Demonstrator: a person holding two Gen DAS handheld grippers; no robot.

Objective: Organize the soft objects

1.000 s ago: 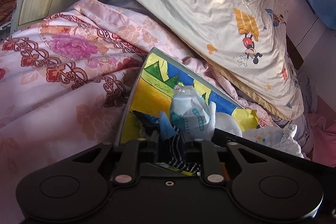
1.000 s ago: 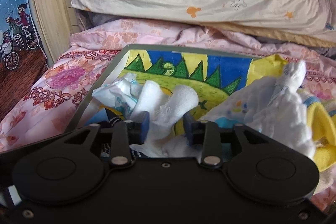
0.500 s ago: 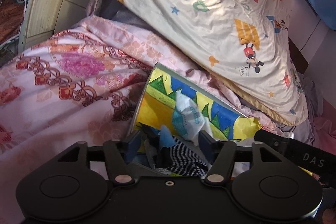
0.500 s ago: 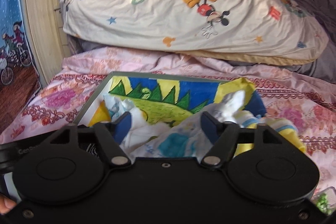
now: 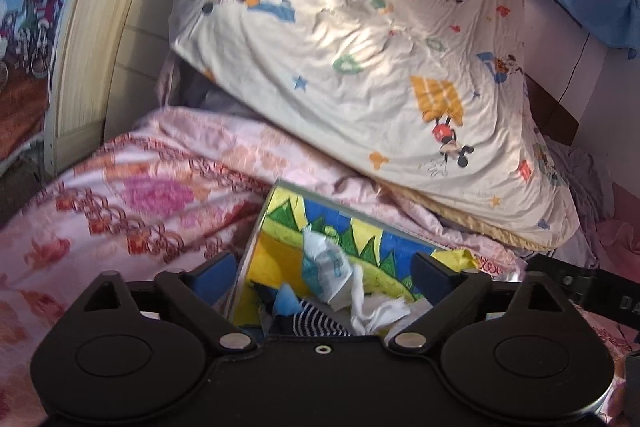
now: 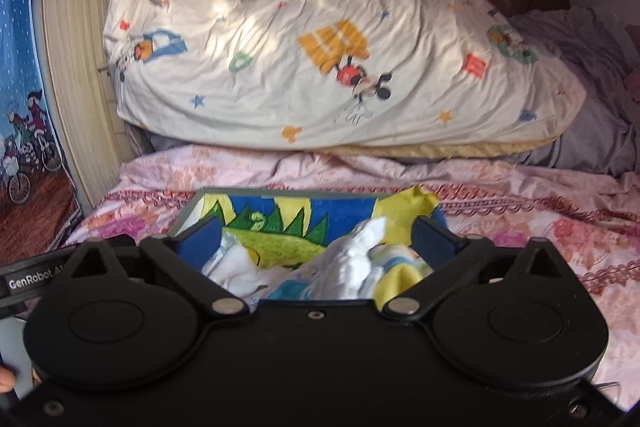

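Observation:
A storage box point(image 5: 276, 223) point(image 6: 312, 205) with a bright blue, green and yellow lining lies on the pink floral bedcover. Inside it lie several soft items: a white-and-teal cloth point(image 5: 326, 263), a dark striped sock point(image 5: 310, 321), white cloths point(image 6: 352, 263) and a yellow cloth point(image 6: 404, 211) draped over the far right corner. My left gripper point(image 5: 324, 271) hangs open above the box's near left side with nothing between its fingers. My right gripper point(image 6: 316, 239) is open too, raised over the box's near edge and holding nothing.
A large cream cartoon-print pillow point(image 5: 360, 39) point(image 6: 320, 39) leans behind the box. The pink floral bedcover point(image 5: 140, 195) spreads to the left and right. A pale wooden bed frame point(image 5: 88, 39) and drawers stand at the left. Grey bedding point(image 6: 592, 99) is bunched at the right.
Both grippers opened and pulled back and up from the box. The striped sock and the white cloth they held a second ago now lie in the box.

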